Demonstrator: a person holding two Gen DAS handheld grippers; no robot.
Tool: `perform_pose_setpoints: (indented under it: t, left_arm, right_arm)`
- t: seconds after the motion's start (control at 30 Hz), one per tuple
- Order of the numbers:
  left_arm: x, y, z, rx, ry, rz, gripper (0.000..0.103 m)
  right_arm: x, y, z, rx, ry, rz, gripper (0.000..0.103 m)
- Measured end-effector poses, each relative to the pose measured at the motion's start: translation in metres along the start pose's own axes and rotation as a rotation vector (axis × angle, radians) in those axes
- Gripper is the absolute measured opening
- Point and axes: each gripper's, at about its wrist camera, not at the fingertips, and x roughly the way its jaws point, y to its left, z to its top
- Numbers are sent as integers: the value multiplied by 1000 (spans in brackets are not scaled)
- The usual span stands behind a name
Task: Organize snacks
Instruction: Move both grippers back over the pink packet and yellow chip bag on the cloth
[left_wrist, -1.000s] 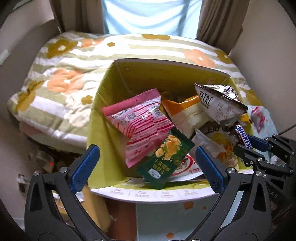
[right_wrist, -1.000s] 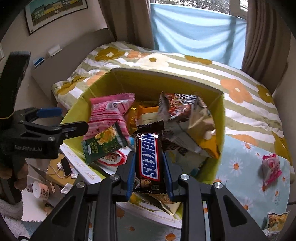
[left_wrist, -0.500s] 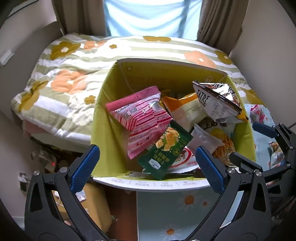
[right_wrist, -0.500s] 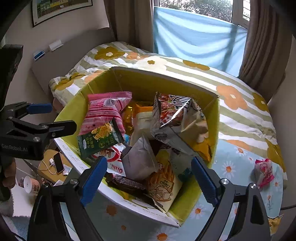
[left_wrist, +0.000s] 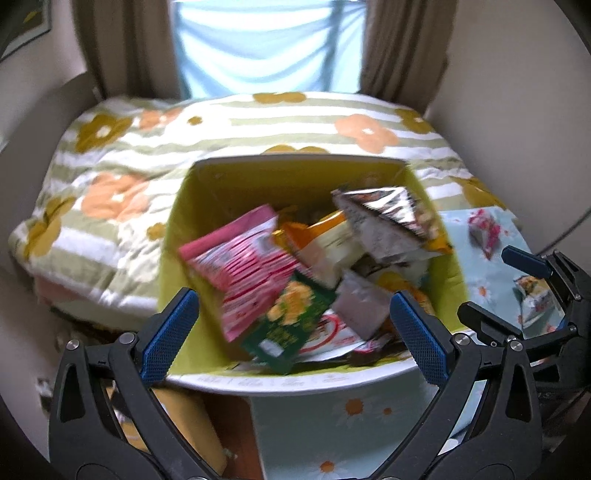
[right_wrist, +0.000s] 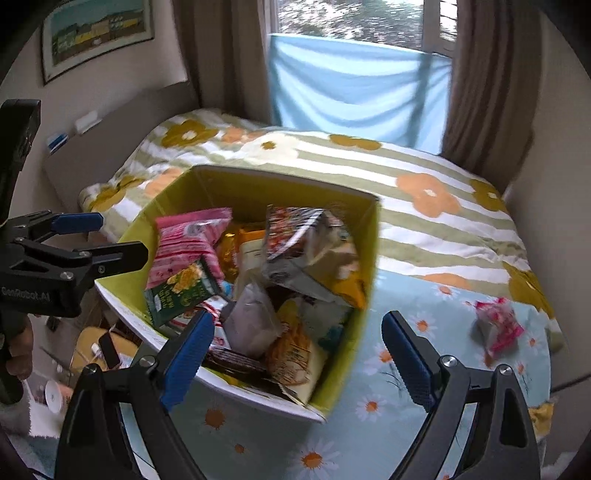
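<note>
A yellow-green cardboard box (left_wrist: 236, 184) (right_wrist: 369, 266) holds several snack packs: a pink striped bag (left_wrist: 243, 266) (right_wrist: 184, 247), a green pack (left_wrist: 288, 325) (right_wrist: 181, 291), a silver torn bag (left_wrist: 384, 218) (right_wrist: 303, 243) and a dark Snickers bar (right_wrist: 232, 360) at its near edge. My left gripper (left_wrist: 291, 339) is open and empty in front of the box. My right gripper (right_wrist: 295, 350) is open and empty above the box's near right corner. A pink candy pack (right_wrist: 496, 328) (left_wrist: 484, 232) lies on the blue daisy cloth (right_wrist: 406, 424).
A flowered striped quilt (right_wrist: 424, 177) covers the bed behind the box. Another snack pack (left_wrist: 535, 299) lies on the cloth to the right, one (right_wrist: 541, 413) at the right edge. Clutter and a phone (right_wrist: 109, 349) lie on the floor left of the box.
My right gripper opened and let the Snickers bar drop into the box, then drew back and up. My left gripper pulled back a little; both views are motion-blurred.
</note>
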Motion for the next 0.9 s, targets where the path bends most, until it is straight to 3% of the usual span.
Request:
perform_pose_setpoints:
  t: [0.3,0.33,0.37,0.63,0.9]
  left_arm:
    - [3,-74,18,121,-20,-187,103]
    - [3,-80,19,130,-22,-199,103]
    - [3,-90,21,148,-23,-210,103]
    - [15,-160,37,223,5,-250,103]
    - [53,-252,50,273,72,-261,103]
  right_arm:
    - [-47,-46,-29,122,-60,-150,90]
    - [-51,-50,-32,132,-68,-165,91]
    - [-57,-58,-37,145,-76,-187,100]
    - [-85,-127,-65,231,-86,-297,103]
    - [-93,-202,-95,262,28,-368,103]
